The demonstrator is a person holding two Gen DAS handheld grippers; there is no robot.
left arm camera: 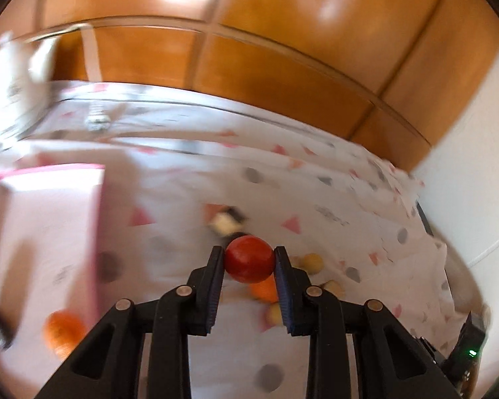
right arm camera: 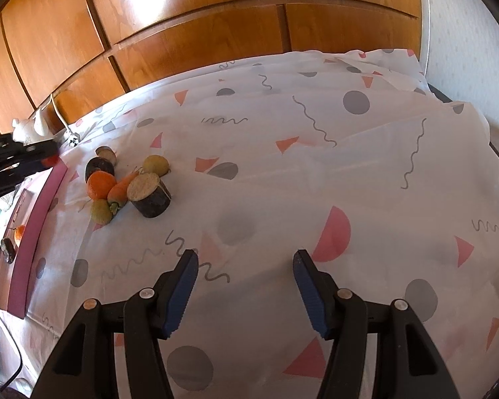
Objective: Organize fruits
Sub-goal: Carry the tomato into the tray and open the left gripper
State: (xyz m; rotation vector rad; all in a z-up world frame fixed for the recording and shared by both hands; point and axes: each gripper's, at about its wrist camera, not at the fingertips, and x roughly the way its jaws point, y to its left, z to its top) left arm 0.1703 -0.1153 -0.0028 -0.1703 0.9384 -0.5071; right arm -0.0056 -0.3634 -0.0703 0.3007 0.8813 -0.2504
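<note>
- Fruits are split between two places: you have a red round fruit (left arm camera: pixel 249 259) pinched in the left gripper (left arm camera: pixel 249 256), lifted clear of the patterned cloth (right arm camera: pixel 316 166), and a loose pile lies on the cloth just beside the pink tray (right arm camera: pixel 40 212).
- Left fingers (left arm camera: pixel 216 266) are nearly shut, pads pressed on both sides of the red fruit near their tips; keep that squeeze steady, since a round fruit held at the tips can roll out.
- Right gripper (right arm camera: pixel 244 256) hangs about half open over bare cloth with nothing between its fingers (right arm camera: pixel 186 282). Hold it there, out of the left hand's path.
- The tray sits at the left in both views, with an orange (left arm camera: pixel 61 335) and a dark piece (right arm camera: pixel 7 249) already inside, so it looks like the place to deliver to.
- The left wrist view is blurred, so slow down before you lower; I judge you need a clean look at the tray's rim to avoid clipping it.
- Aim for a bare patch of the tray floor, apart from the orange, and set the fruit down low before you let go, so it does not bounce or roll.
- Left in the pile: an orange fruit (right arm camera: pixel 100 184), a carrot (right arm camera: pixel 121 191), two yellow-green fruits (right arm camera: pixel 155 165), dark cut pieces (right arm camera: pixel 149 196). Pick from the outside edge next, so that you do not knock the rest around.
</note>
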